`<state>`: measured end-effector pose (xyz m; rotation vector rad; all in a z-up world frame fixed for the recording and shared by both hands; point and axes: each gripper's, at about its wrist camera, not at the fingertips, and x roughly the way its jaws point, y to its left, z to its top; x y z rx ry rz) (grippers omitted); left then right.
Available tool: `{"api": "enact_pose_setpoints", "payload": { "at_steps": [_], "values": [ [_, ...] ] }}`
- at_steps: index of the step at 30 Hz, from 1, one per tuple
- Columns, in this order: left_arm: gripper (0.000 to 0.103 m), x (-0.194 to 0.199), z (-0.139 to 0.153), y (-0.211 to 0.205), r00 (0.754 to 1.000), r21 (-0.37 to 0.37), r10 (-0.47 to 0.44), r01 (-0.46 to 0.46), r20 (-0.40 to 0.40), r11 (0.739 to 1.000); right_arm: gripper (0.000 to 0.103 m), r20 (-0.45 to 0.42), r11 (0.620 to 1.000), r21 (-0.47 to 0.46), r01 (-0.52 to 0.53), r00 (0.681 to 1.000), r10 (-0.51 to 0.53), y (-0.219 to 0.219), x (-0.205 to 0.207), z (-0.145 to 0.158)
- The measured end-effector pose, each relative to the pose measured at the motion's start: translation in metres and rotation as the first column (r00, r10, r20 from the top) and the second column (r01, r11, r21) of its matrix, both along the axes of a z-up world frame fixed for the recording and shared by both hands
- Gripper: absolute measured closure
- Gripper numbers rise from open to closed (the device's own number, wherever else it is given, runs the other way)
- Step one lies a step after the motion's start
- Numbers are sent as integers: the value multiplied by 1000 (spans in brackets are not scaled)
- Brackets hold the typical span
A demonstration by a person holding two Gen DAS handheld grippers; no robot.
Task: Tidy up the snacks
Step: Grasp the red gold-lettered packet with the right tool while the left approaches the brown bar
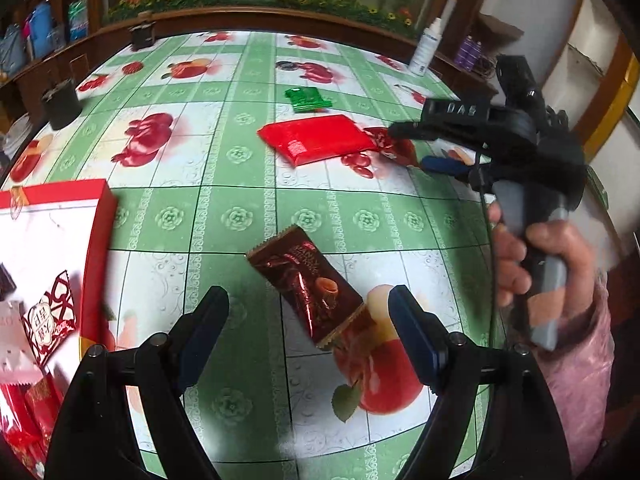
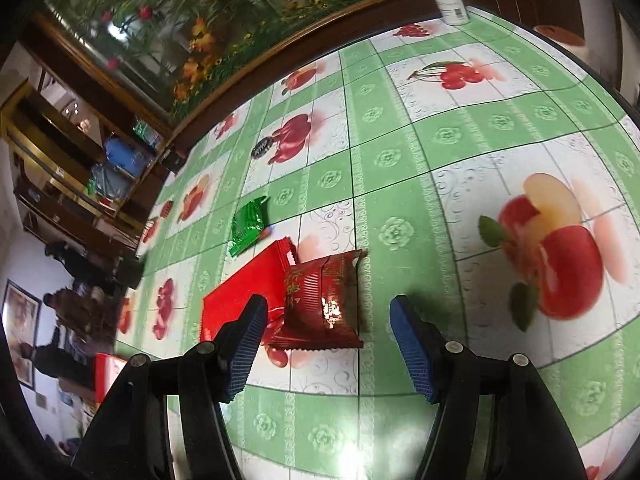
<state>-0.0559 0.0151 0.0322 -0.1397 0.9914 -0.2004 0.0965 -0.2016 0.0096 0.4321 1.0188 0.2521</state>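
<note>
A brown chocolate snack packet (image 1: 308, 284) lies flat on the fruit-print tablecloth, between the spread fingers of my left gripper (image 1: 308, 306), which is open and not touching it. A red box (image 1: 52, 240) with several wrapped snacks inside stands at the left. Farther off lie a flat red packet (image 1: 316, 138), a green packet (image 1: 308, 98) and a dark red packet (image 1: 384, 140). In the right wrist view the dark red packet (image 2: 320, 300) rests partly on the flat red packet (image 2: 236, 300), between the fingers of my right gripper (image 2: 328, 306). That gripper is open, pads clear of the wrapper. The green packet (image 2: 248, 224) lies beyond.
A white bottle (image 1: 426, 46) stands at the table's far right edge. Two dark cups (image 1: 62, 102) stand along the left edge. A hand (image 1: 536, 256) in a pink sleeve holds the right gripper (image 1: 416, 146). A small dark object (image 2: 262, 147) lies farther back. Wooden shelves surround the table.
</note>
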Motion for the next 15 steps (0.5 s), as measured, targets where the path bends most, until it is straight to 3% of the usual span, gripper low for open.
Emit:
{"api": "enact_pose_setpoints", "payload": {
  "at_steps": [4, 5, 7, 9, 11, 13, 15],
  "values": [
    [21, -2, -5, -2, 1000, -16, 20, -20, -24, 1000, 40, 41, 999, -48, -4, 999, 6, 5, 1, 0],
    [21, -2, -7, -2, 999, -18, 22, -23, -29, 1000, 45, 45, 998, -67, -13, 999, 16, 8, 2, 0],
    [21, -2, -9, -2, 999, -18, 37, -38, -34, 999, 51, 64, 987, -160, -31, 997, 41, 21, 0, 1],
    [21, -2, -10, -2, 998, -20, 52, -53, -42, 998, 60, 86, 956, -291, -46, 994, 74, 40, -5, 1],
    [21, -1, -10, -1, 997, -19, 67, -68, -48, 998, 68, 99, 929, -363, -69, 989, 112, 54, -10, 0],
    [21, -2, -9, 0, 996, -19, 79, -80, -45, 997, 69, 92, 918, -383, -103, 985, 149, 62, -14, 2],
    [21, -3, -9, 2, 995, -14, 90, -90, -41, 996, 70, 72, 935, -334, -118, 986, 150, 55, -14, 5]
  ]
}}
